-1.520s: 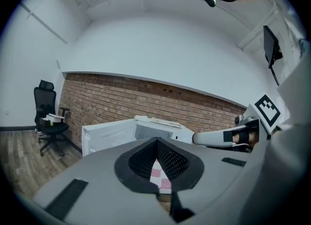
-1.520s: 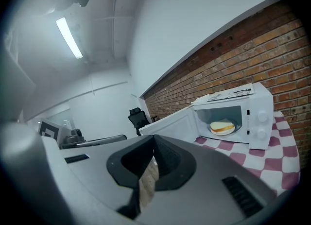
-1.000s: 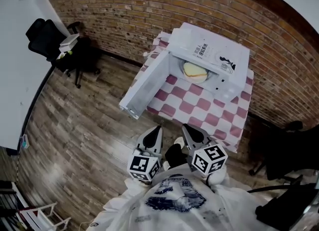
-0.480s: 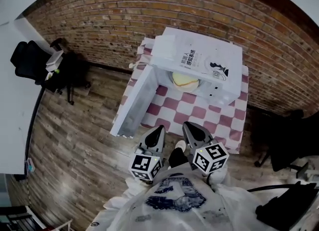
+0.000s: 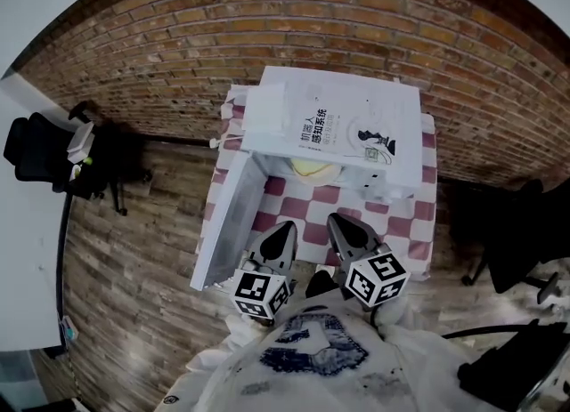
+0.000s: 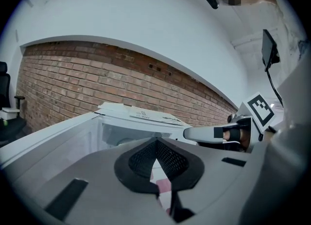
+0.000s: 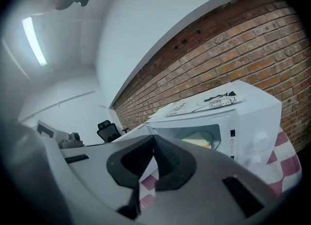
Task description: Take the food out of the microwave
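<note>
A white microwave (image 5: 338, 130) stands on a table with a pink-and-white checked cloth (image 5: 401, 223). Its door (image 5: 227, 223) hangs open toward the left. Inside lies pale yellow food on a plate (image 5: 313, 167), partly hidden by the microwave's top; it also shows in the right gripper view (image 7: 200, 141). My left gripper (image 5: 285, 228) and right gripper (image 5: 338, 222) are side by side at the table's near edge, pointing at the opening and apart from it. Both are shut with nothing held: left gripper (image 6: 155, 141), right gripper (image 7: 154, 137).
A brick wall (image 5: 178, 45) runs behind the table. Black office chairs stand at the left (image 5: 40, 148) and at the right (image 5: 517, 241). A white desk (image 5: 22, 250) lines the left side, with wooden floor (image 5: 134, 268) in between.
Both grippers and the head view have come closer to the microwave; the table now sits right in front of the fingertips. The open door and the food have not moved.
</note>
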`<state>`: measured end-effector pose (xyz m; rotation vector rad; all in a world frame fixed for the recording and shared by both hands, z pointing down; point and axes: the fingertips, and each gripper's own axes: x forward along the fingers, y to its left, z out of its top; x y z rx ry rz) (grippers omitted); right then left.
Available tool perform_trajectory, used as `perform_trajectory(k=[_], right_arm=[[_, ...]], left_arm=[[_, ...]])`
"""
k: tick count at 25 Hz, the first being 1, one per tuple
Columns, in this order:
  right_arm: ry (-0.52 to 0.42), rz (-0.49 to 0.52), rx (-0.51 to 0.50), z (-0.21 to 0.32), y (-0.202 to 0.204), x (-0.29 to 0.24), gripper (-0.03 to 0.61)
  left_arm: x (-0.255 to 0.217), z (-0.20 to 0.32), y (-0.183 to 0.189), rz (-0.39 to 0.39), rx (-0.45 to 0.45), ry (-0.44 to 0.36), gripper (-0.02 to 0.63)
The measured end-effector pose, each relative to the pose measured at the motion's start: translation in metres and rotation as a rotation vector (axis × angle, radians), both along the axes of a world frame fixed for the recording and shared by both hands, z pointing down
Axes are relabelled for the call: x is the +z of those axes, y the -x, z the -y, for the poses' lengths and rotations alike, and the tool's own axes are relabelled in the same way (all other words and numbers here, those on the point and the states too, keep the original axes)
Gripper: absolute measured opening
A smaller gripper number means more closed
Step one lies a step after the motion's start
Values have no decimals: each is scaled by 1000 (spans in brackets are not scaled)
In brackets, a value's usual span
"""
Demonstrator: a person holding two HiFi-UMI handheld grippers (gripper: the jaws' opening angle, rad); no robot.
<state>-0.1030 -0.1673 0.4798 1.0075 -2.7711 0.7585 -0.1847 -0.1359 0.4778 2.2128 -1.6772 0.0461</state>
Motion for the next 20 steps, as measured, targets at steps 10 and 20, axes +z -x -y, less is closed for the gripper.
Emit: perform_trajectory(k=[10, 20], right_arm=[[-1, 8, 59, 43, -9, 3, 14], [-5, 13, 153, 63, -16, -2, 14]], left_arm=[[12, 56, -9, -14, 85, 36, 8], [13, 88, -21, -25, 206, 65, 8]])
